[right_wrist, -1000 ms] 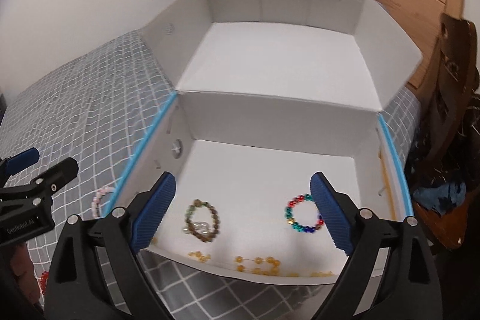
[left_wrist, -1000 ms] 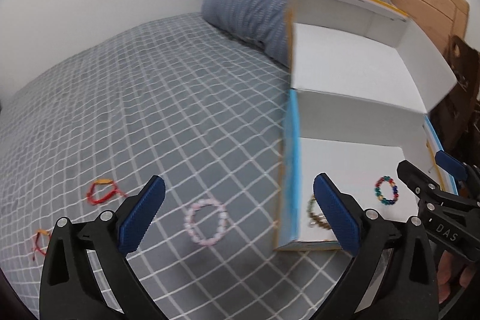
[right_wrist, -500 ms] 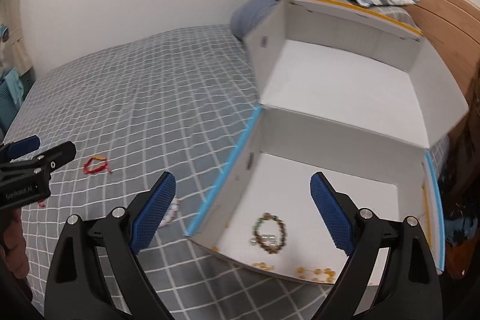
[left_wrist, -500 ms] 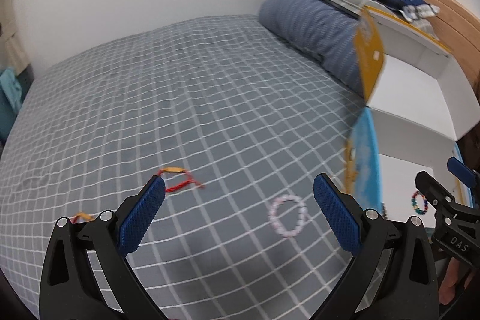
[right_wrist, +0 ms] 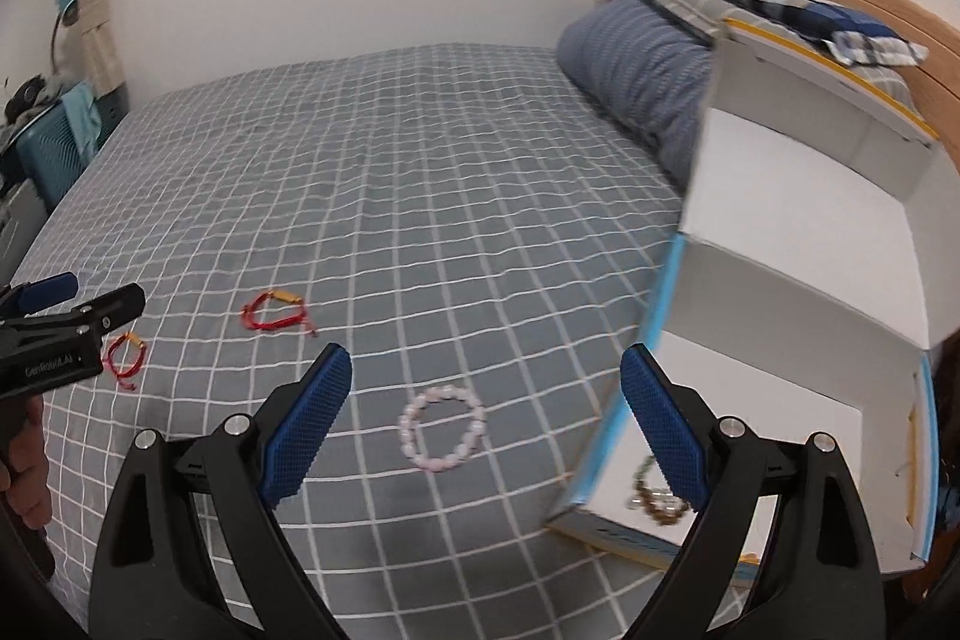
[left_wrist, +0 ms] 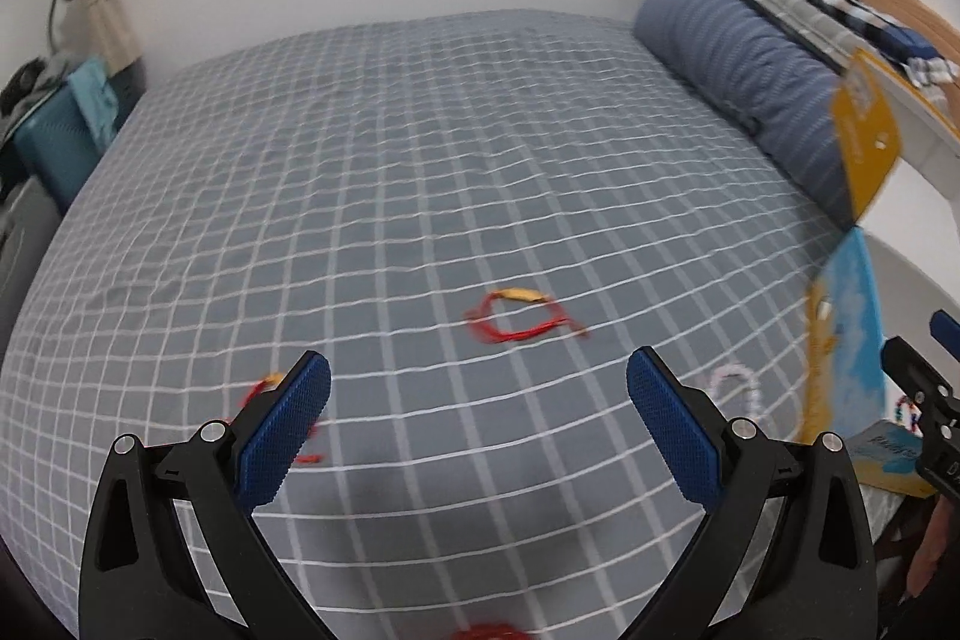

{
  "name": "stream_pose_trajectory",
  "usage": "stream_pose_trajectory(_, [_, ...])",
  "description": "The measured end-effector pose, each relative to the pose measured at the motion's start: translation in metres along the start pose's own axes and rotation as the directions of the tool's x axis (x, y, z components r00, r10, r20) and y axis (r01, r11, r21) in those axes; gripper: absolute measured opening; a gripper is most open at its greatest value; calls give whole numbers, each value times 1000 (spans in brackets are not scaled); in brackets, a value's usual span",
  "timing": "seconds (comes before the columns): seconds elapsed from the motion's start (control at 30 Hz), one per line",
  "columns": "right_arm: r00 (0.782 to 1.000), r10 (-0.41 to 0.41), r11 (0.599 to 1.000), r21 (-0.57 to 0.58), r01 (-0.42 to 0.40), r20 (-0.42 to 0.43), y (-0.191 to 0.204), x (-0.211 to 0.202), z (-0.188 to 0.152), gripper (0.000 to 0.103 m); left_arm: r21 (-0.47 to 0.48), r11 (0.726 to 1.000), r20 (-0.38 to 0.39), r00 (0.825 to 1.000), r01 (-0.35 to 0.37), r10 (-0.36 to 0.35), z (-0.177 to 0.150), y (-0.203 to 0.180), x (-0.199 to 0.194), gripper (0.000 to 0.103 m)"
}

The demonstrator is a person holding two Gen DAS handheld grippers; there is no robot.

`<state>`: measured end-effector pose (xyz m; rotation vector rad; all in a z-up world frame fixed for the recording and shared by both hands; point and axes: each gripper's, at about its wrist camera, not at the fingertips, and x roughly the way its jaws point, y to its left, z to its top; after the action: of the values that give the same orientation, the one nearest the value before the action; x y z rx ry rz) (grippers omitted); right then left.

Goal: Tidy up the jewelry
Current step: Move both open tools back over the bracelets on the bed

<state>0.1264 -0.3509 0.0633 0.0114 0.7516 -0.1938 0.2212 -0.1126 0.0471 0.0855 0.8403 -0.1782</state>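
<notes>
Two red cord bracelets (right_wrist: 277, 311) (right_wrist: 125, 352) and one pink bead bracelet (right_wrist: 443, 435) lie apart on the checked bedspread (right_wrist: 420, 196); a brown bead bracelet (right_wrist: 657, 499) lies inside the open white box (right_wrist: 798, 280). Left gripper (left_wrist: 479, 430) and right gripper (right_wrist: 486, 430) hover with jaws spread, empty.

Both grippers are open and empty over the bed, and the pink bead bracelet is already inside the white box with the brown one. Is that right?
Not quite. The pink bead bracelet lies on the bedspread, outside the white box; the right wrist view shows it. Only the brown bracelet is inside. The left gripper and right gripper are open and empty.
</notes>
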Motion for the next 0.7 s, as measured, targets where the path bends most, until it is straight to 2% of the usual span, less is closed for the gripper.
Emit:
stream_pose_trajectory(0.2, [999,21,999,-40,-22,-37,26,24,-6,87,-71,995,-34,997,-71,69,-16,53,21,97])
stream_pose_trajectory(0.37, [995,22,998,-57,-28,-100,35,54,-16,80,-120,986,-61,992,-118,111,-31,88,40,97])
stream_pose_trajectory(0.7, [974,11,997,-68,-26,-225,36,108,-42,66,-147,977,-125,983,-156,138,-54,113,86,97])
